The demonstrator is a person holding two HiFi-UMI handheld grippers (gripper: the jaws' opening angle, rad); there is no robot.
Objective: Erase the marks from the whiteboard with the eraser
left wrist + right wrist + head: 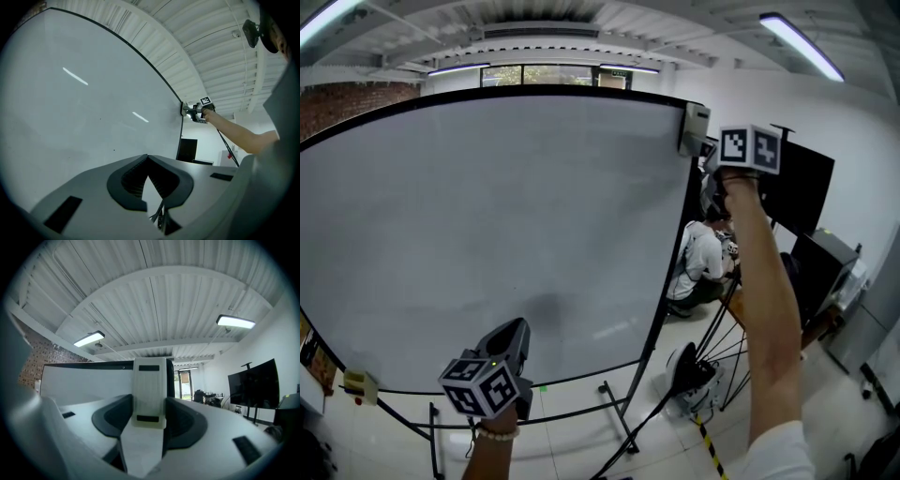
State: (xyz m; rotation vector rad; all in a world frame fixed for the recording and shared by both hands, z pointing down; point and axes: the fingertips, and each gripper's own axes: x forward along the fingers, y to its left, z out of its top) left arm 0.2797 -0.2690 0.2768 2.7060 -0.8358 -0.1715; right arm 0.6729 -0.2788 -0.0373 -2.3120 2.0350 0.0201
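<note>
The big whiteboard point(487, 234) fills the head view; its surface looks wiped, with only a faint grey smudge point(546, 309) low down. My right gripper point(705, 141) is raised to the board's top right corner, shut on the white eraser point(695, 127), which rests against the black frame there. In the right gripper view the eraser point(150, 390) stands upright between the jaws of the right gripper point(150, 401). My left gripper point(516, 337) hangs low before the board's bottom edge. Its jaws are shut with nothing in them, as the left gripper point(148, 160) shows in its own view.
The whiteboard's black stand legs point(614, 412) spread across the floor below. A person point(698, 267) sits right of the board beside tripod legs point(722, 347). A black screen point(802, 187) stands at the right. A small yellow object point(358, 384) sits at the board's lower left.
</note>
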